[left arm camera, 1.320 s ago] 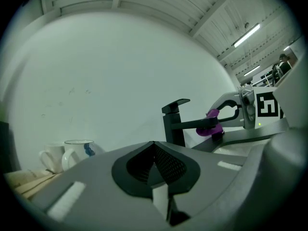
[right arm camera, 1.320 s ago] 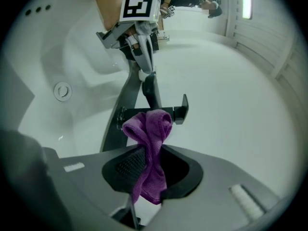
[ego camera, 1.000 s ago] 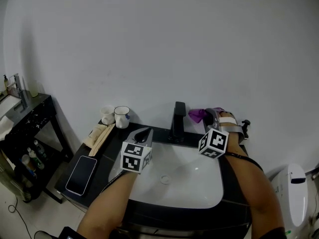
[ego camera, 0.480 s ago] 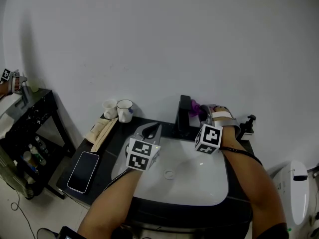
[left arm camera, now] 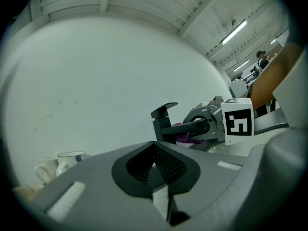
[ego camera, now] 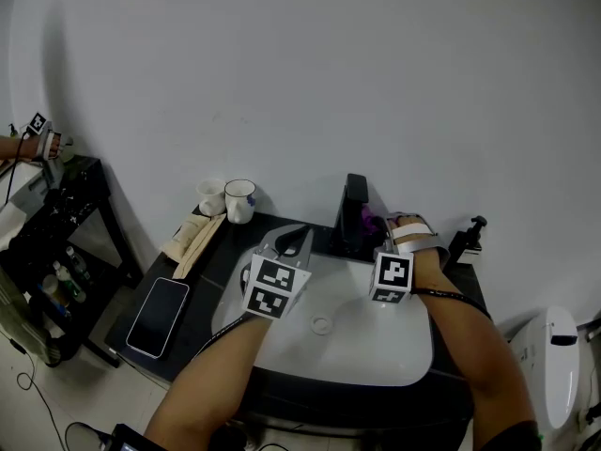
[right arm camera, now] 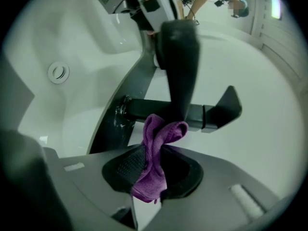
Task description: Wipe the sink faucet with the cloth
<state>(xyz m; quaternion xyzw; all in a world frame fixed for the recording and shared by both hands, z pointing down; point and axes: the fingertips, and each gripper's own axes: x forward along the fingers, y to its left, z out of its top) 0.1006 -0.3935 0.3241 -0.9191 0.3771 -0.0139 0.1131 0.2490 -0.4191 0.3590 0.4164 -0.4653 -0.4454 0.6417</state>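
A black faucet stands at the back rim of the white sink. My right gripper is shut on a purple cloth, which it presses against the faucet's right side. In the right gripper view the purple cloth bunches out of the right gripper and touches the dark faucet. My left gripper hovers over the basin's back left, shut and empty, left of the faucet. In the left gripper view the left gripper points toward the faucet and the cloth.
Two cups and wooden sticks sit on the dark counter at the left, with a phone nearer the front. A small black bottle stands right of the faucet. A drain marks the basin's middle. A black shelf stands far left.
My right gripper has carried the cloth left, from beside the faucet to against it. The left gripper has moved slightly toward the faucet.
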